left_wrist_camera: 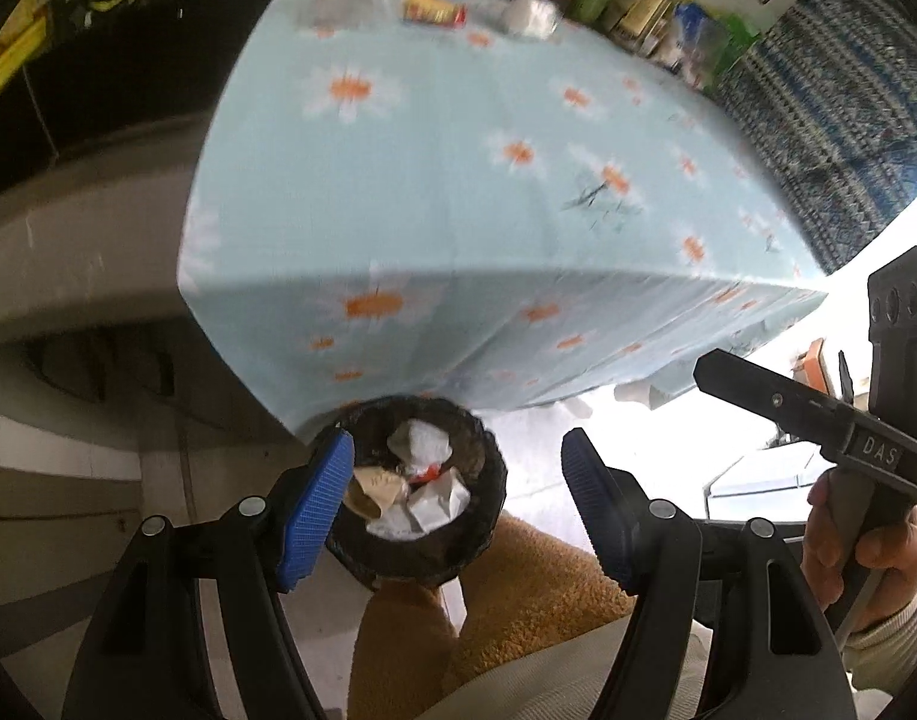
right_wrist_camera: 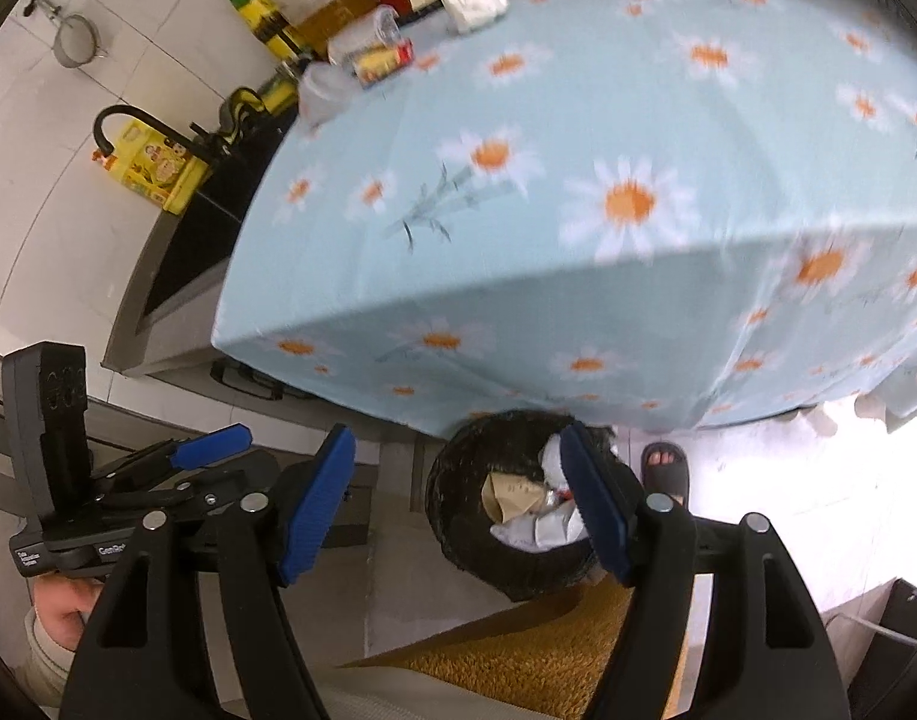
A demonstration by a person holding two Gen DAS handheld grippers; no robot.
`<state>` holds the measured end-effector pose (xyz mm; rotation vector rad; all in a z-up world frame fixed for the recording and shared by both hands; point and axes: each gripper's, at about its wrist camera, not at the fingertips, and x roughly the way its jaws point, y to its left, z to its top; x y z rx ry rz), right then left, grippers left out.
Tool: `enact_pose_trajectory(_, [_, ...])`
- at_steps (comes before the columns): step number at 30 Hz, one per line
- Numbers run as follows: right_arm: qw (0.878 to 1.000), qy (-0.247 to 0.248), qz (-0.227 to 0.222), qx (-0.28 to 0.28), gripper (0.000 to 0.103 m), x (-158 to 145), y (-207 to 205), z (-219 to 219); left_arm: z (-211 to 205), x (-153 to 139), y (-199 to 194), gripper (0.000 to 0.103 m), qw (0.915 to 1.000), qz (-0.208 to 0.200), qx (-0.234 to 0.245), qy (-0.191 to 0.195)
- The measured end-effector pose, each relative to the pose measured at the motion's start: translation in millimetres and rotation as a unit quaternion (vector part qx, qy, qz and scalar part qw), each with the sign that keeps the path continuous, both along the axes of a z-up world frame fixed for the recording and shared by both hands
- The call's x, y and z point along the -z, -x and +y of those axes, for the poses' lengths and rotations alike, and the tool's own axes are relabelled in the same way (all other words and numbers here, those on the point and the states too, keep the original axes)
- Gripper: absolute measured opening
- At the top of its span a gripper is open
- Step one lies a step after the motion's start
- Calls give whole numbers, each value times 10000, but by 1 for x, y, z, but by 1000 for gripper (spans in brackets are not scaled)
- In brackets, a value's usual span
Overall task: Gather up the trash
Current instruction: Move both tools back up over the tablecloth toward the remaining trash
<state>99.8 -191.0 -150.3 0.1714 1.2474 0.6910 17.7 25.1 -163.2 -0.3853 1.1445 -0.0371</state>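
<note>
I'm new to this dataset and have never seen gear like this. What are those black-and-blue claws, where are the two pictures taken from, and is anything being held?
There is no robot here. A person holds a hand-operated gripper in each hand, and each gripper carries a wide-angle camera looking forward along its two blue-padded fingers. One picture comes from the left gripper, the other from the right gripper; each view also catches the other tool off to the side. Both stand open with nothing between the pads. Below them on the floor is a black trash bin with crumpled paper and a brown scrap inside. Behind it is a table under a blue daisy tablecloth. At its far end lie a red-and-yellow packet, a clear plastic cup on its side, and a row of bottles.
</note>
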Motion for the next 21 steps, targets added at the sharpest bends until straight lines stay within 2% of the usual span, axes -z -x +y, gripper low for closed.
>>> enact_pose_trajectory(6, [9989, -108, -446, 20, 76, -34, -7, -2, 1, -34, -2, 70, 9991, -380, 31, -158])
enact_pose_trajectory(13, [9968, -111, -782, 115, 77, -57, -19, 0, 4, -61, -8, 69, 9972, -684, -23, -306])
enact_pose_trajectory(21, [9944, -172, -1045, -31, 88, -77, -57, 7, 17, -82, -31, 69, 9945, -922, -256, -434])
